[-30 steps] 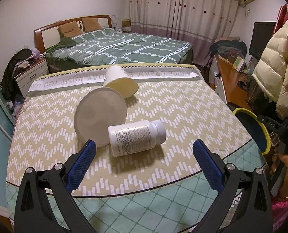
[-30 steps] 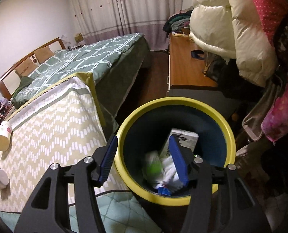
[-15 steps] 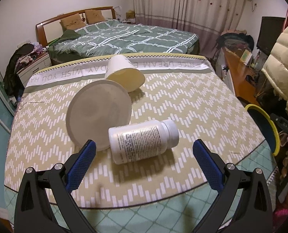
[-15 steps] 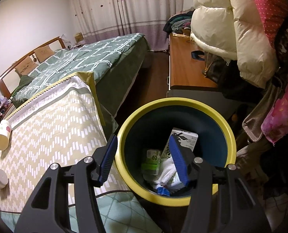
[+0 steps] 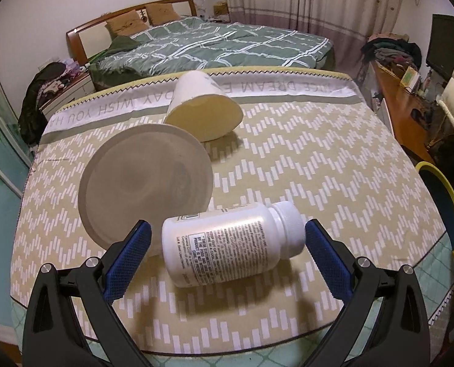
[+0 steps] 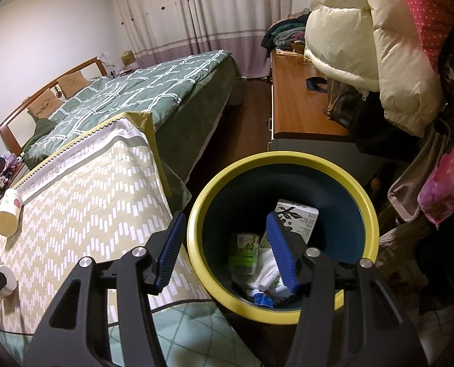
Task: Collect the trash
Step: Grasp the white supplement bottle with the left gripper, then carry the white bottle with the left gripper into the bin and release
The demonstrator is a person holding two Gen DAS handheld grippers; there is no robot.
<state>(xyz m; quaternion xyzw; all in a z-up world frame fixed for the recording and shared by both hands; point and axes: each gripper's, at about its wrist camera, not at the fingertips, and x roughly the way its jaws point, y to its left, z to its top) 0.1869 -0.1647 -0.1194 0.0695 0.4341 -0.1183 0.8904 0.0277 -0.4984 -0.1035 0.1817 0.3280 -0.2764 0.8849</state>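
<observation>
Left tongs: the left gripper [image 5: 227, 246] has its blue-padded jaws spread wide, pinching nothing; the white plastic pill bottle [image 5: 231, 243] lies between them with a gap on each side.
Pill bottle: on its side on the beige zigzag-patterned bedspread [image 5: 318, 165], white screw cap pointing right, printed label facing up.
Round tub: a grey-white round paper container [image 5: 146, 189] lies tipped just behind and left of the bottle, its flat circular face turned toward the left wrist camera; whether the two touch I cannot tell.
Paper cup: a cream paper cup [image 5: 204, 110] lies on its side farther back, open mouth toward the camera, inside looking empty.
Right tongs: the right gripper [image 6: 227, 250] hangs over the bin with its jaws partly apart and nothing between the pads.
Bin: a round dark-blue trash bin with a yellow rim [image 6: 364, 202] stands on the floor just beside the corner of the bedspread.
Bin contents: a white carton with black print [image 6: 300, 215] leaning against the inner wall, a green-labelled clear plastic container [image 6: 245, 252], crumpled white paper [image 6: 266, 270] and a small blue scrap [image 6: 262, 299] at the bottom.
Still on the bedspread: bottle, tub and cup.
</observation>
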